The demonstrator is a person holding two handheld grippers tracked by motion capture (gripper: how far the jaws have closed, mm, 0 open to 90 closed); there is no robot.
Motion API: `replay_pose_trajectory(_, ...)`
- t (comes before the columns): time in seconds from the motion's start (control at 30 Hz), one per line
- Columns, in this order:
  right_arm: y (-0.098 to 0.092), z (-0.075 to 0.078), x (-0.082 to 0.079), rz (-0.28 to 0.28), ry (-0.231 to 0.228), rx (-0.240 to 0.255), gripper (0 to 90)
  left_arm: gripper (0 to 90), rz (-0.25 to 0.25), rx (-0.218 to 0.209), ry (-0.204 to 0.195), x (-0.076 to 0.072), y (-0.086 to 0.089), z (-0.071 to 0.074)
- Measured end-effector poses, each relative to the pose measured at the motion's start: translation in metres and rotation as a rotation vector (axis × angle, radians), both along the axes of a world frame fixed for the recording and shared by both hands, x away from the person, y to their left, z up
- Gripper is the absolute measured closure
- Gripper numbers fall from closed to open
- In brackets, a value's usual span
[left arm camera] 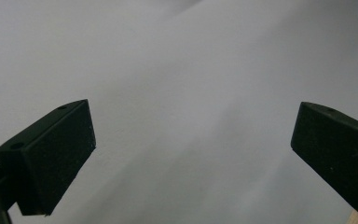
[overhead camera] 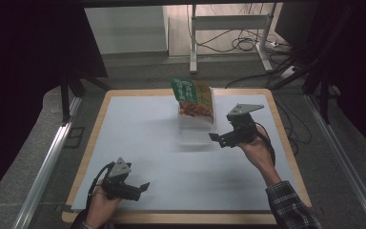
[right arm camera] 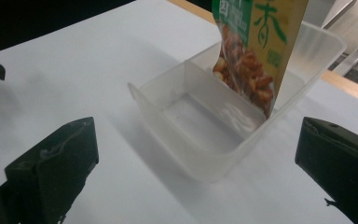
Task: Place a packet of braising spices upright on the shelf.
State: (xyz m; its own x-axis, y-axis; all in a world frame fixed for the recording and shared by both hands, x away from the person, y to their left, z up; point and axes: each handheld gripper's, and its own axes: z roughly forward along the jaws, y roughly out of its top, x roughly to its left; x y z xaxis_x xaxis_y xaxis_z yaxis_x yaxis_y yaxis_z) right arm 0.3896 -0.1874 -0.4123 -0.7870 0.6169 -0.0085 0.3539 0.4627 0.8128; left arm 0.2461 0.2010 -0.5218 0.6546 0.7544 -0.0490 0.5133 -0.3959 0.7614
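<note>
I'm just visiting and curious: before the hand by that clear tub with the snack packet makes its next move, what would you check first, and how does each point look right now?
1. Right gripper open wide enough for the tub: ok, jaws stand far apart.
2. Right gripper empty: ok, nothing between the jaws.
3. Clear tub in front of the right gripper: ok, it sits between the jaws' line of sight, not touched.
4. Snack packet settled in the tub: cannot tell; it stands leaning in the far compartment and might tip.
5. Near compartment free: ok, it looks empty.
6. Left gripper out of the way: ok, open, low over the white table near the front edge.
</note>
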Motion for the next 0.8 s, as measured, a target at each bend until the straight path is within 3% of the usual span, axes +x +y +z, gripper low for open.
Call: replay_pose_trajectory(0.8,-0.033,-0.015,-0.046,-0.041,0.002,0.023,0.0,0.0,-0.007,-0.006,0.000,0.000,-0.002,0.000)
